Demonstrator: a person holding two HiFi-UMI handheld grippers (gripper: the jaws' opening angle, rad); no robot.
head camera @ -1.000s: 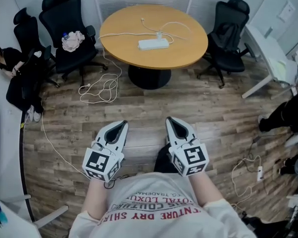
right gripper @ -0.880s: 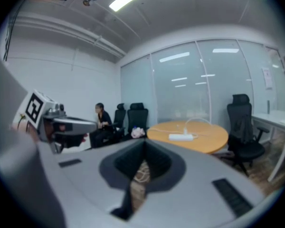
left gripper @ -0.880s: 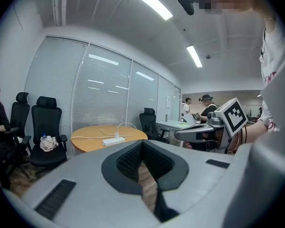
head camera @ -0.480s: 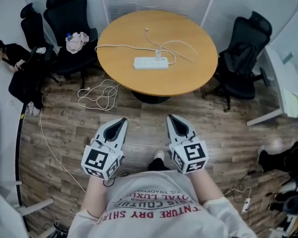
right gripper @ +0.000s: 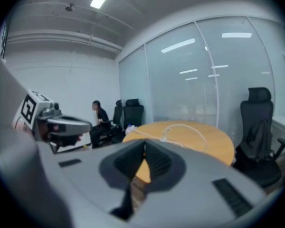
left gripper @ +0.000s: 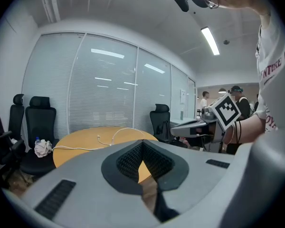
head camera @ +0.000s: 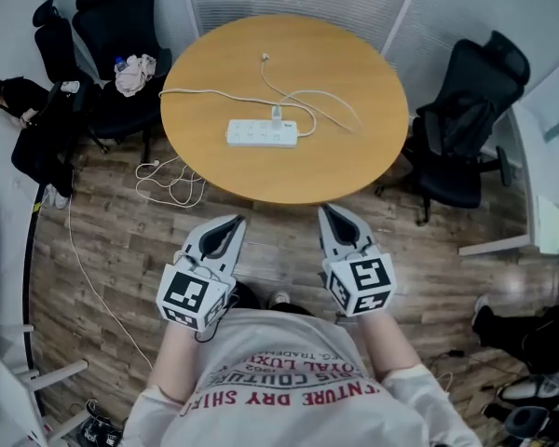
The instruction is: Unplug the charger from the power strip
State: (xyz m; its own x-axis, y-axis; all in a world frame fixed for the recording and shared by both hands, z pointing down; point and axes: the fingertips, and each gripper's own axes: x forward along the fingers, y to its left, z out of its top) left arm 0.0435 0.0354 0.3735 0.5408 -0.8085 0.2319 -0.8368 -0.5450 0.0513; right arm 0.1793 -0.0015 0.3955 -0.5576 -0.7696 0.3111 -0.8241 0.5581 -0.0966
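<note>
The head camera looked steeply down from above the person, with the round counter (head camera: pixel 340 168) at 12 o'clock, near. Cameras on the left tongs (head camera: pixel 231 223) and right tongs (head camera: pixel 332 214) looked nearly level along their jaws; all three views shared that counter's top.

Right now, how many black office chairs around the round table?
3. A small chair and a larger chair holding a cloth stand at the table's upper left, and a third chair at its right. More may sit outside the frame.

Round wooden table (head camera: pixel 354 156) on plank floor (head camera: pixel 112 277), black office chairs (head camera: pixel 461 128), glass walls (left gripper: pixel 104 89).
</note>
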